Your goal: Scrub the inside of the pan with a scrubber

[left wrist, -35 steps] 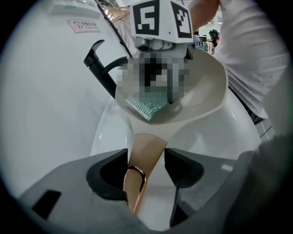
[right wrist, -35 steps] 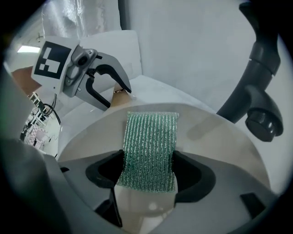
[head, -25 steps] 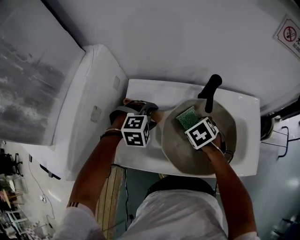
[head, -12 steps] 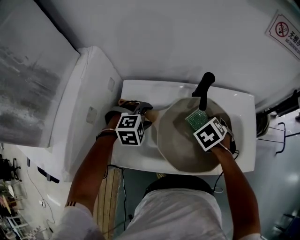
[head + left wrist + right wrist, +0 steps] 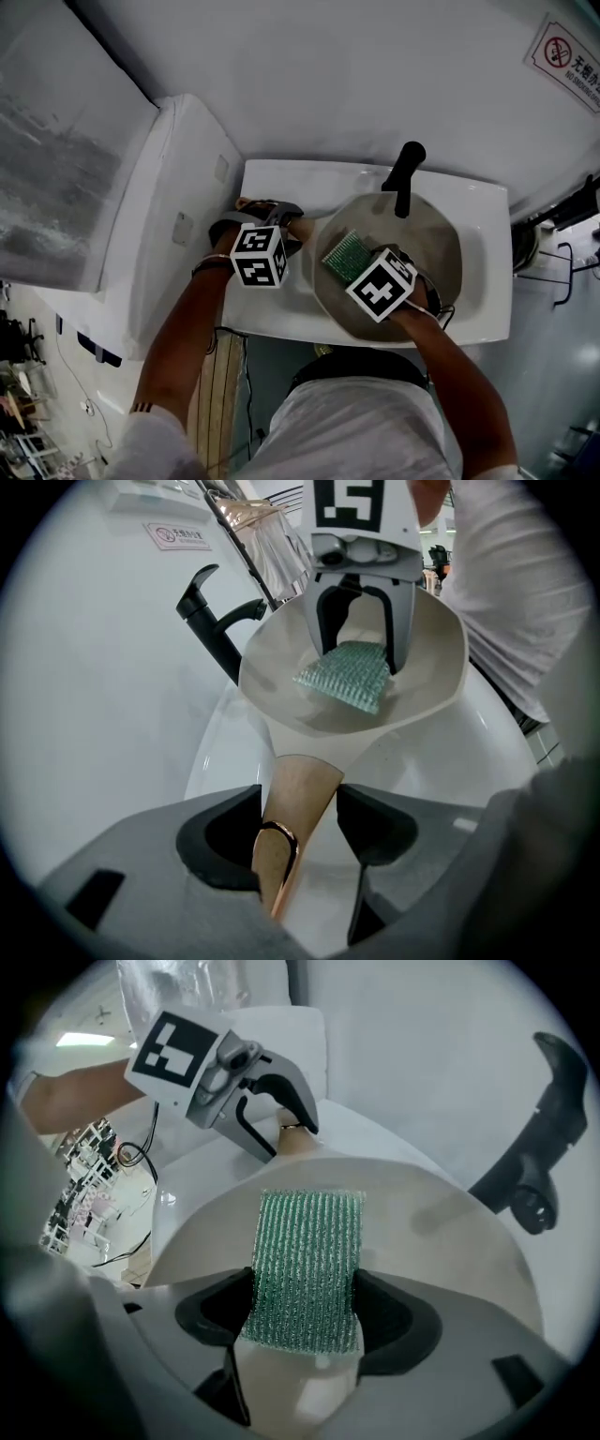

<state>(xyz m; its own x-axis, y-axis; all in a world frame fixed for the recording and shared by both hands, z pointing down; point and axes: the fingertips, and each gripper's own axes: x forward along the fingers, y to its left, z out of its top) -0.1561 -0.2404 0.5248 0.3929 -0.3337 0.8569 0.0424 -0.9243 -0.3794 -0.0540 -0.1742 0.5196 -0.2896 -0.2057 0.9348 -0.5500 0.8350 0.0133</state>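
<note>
The pan (image 5: 431,244) is held inside the sink (image 5: 281,178), and its tan handle (image 5: 300,782) is clamped between the jaws of the left gripper (image 5: 298,810) at the sink's left side. The green scrubber (image 5: 307,1260) is pinched by the closed right gripper (image 5: 305,1307) and laid against the pan's inner surface. A black faucet (image 5: 405,173) is mounted at the sink's back edge.

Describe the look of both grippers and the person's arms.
The left gripper and right gripper are grey with dark fingers, each carrying a white cube of black square markers. A thin black cable trails from the left. The shirt is white, short-sleeved.
</note>
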